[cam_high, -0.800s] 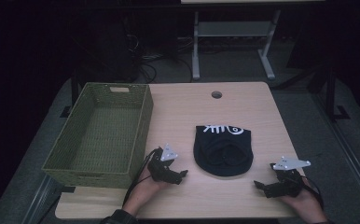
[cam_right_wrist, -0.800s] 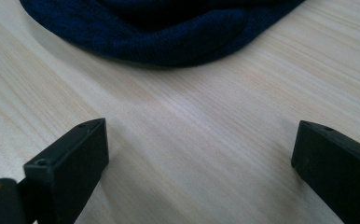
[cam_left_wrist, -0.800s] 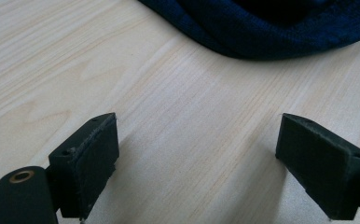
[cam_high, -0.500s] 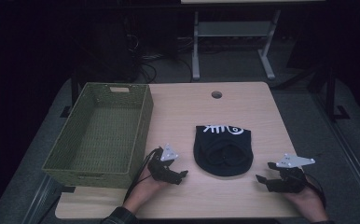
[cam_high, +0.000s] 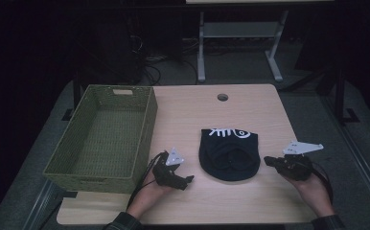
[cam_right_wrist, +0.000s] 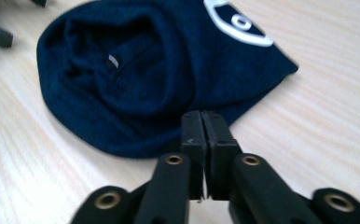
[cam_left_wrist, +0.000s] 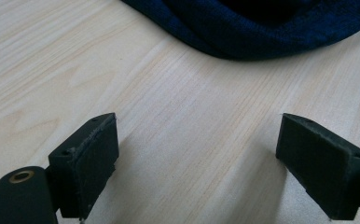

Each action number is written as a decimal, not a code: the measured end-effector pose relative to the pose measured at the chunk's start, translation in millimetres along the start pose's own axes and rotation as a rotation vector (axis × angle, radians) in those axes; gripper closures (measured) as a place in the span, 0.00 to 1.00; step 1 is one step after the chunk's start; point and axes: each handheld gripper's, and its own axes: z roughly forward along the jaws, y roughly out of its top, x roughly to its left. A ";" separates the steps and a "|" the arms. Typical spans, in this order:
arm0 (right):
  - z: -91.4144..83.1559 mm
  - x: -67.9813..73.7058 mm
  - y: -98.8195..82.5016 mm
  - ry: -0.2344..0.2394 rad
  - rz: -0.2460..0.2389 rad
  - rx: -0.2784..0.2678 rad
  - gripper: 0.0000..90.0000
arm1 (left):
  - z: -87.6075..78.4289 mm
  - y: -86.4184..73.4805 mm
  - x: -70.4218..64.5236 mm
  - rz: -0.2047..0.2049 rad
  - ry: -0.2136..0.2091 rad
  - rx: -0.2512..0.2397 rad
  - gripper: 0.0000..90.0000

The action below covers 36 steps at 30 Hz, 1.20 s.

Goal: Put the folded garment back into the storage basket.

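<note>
A dark blue knitted hat (cam_high: 230, 153) with a white fish-bone print lies flat on the wooden table (cam_high: 197, 110), its opening toward the near edge. My left gripper (cam_high: 185, 181) rests on the table left of the hat, jaws open with bare wood between them; the hat's rim (cam_left_wrist: 262, 32) lies just ahead of it. My right gripper (cam_high: 268, 161) sits right of the hat, pointing at it. Its jaws are shut with nothing between them, tips (cam_right_wrist: 202, 122) close to the hat's edge (cam_right_wrist: 136, 84).
A green woven basket (cam_high: 107, 134) stands empty at the table's left side. A round cable hole (cam_high: 222, 97) is near the far edge. Beyond the table, a white frame and cables stand on a dark floor.
My right gripper has shifted slightly left, toward the hat. My left gripper and the hat have stayed in place.
</note>
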 end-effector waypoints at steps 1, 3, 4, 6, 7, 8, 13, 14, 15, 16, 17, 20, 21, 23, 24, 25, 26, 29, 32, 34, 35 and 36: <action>0.0 0.0 0.0 0.000 0.000 0.000 1.00 | -0.2 0.0 -0.3 -0.002 0.002 0.001 0.13; 1.0 -4.1 5.4 0.006 0.003 -0.001 1.00 | -0.2 -0.1 -0.6 -0.005 0.004 0.000 0.13; 3.1 -7.6 9.9 0.006 0.001 -0.003 1.00 | -0.2 -0.1 -0.5 -0.004 0.004 0.001 0.13; 5.5 -10.8 15.7 0.011 0.001 -0.007 1.00 | -0.3 -0.1 -0.7 -0.005 0.006 0.000 0.13; 6.2 -11.9 17.4 0.017 0.000 -0.012 1.00 | -0.4 -0.2 -1.0 -0.007 0.009 0.001 0.13; 7.5 -13.0 19.8 0.020 0.002 -0.007 1.00 | -0.4 -0.3 -1.4 -0.009 0.011 -0.001 0.13; 13.3 -17.8 29.3 0.032 -0.006 -0.006 1.00 | -0.4 -0.3 -1.5 -0.009 0.011 0.000 0.13; 18.0 -21.4 34.0 0.046 -0.002 0.002 1.00 | -0.7 -0.6 -1.6 -0.006 0.007 0.000 0.13; 19.4 -22.4 35.5 0.046 -0.008 0.004 1.00 | -0.7 -0.7 -1.4 -0.005 0.006 0.001 0.13; 21.0 -24.0 37.7 0.049 -0.006 0.002 1.00 | -0.7 -0.7 -1.3 -0.004 0.005 0.000 0.13; 21.0 -24.0 37.7 0.049 -0.006 0.002 1.00 | -0.7 -0.7 -1.3 -0.004 0.005 0.000 0.13; 26.7 -30.4 47.1 0.056 -0.002 -0.001 1.00 | -1.6 -1.2 0.1 0.021 0.000 -0.002 0.13; 27.9 -32.0 49.9 0.052 -0.009 0.005 1.00 | -1.2 -1.5 -0.5 0.011 -0.003 -0.007 0.13; 30.1 -35.9 55.1 0.060 -0.008 -0.008 1.00 | -1.6 -1.7 -0.6 0.011 -0.008 -0.004 0.13; 31.5 -37.5 58.3 0.055 -0.012 0.000 1.00 | -1.9 -1.7 -0.5 0.013 -0.009 -0.003 0.13; 31.5 -37.5 58.3 0.055 -0.012 0.000 1.00 | -1.9 -1.7 -0.5 0.013 -0.009 -0.003 0.13; 33.5 -40.9 64.2 0.052 -0.016 -0.010 1.00 | -2.3 -1.8 -0.8 0.012 -0.010 -0.002 0.13; 37.5 -45.0 71.6 0.045 -0.019 0.007 1.00 | -2.6 -2.0 -0.4 0.015 -0.013 -0.001 0.13; 44.8 -53.2 81.4 0.045 -0.013 0.013 1.00 | -3.3 -2.5 -0.5 0.016 -0.014 0.001 0.13; 50.4 -58.3 84.3 0.058 0.004 0.013 1.00 | -3.5 -2.8 -0.6 0.016 -0.015 0.000 0.13; 54.1 -60.6 85.7 0.047 -0.003 0.023 1.00 | -3.5 -2.9 -0.6 0.017 -0.016 -0.001 0.13; 57.8 -63.1 86.5 0.049 -0.001 0.028 1.00 | -3.8 -2.9 -0.5 0.019 -0.016 0.001 0.13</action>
